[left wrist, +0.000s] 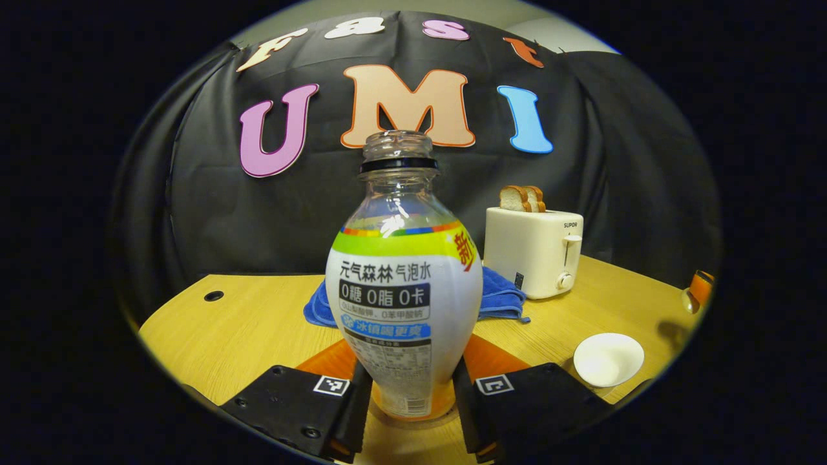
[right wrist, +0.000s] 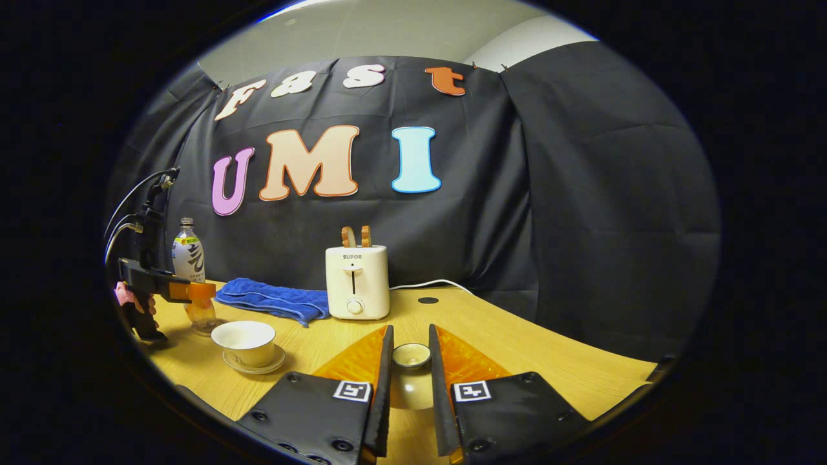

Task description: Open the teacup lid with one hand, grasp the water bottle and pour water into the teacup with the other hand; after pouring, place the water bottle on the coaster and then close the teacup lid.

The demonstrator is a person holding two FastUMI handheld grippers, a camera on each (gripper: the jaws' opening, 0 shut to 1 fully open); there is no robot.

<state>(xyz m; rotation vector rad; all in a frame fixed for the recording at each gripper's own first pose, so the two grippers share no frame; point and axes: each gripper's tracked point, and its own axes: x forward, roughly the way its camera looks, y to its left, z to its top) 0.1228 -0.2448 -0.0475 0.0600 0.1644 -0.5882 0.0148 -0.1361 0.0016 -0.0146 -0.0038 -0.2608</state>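
In the left gripper view, the left gripper (left wrist: 411,394) grasps one uncapped water bottle (left wrist: 405,284) at centre frame, both fingers pressed on its lower body. The bottle stands upright on the wooden table (left wrist: 258,323). At lower right sits the white teacup (left wrist: 608,359), open, seen from above.

In the right gripper view, the right gripper (right wrist: 411,387) clenches the teacup lid (right wrist: 411,356) between its fingers at bottom centre. At left, the cup rests on a saucer (right wrist: 255,365), with the bottle behind it.

One toaster (right wrist: 357,281) reads "SUPOR" and carries two bread slices (left wrist: 522,198). One blue towel (right wrist: 274,301) lies beside it.
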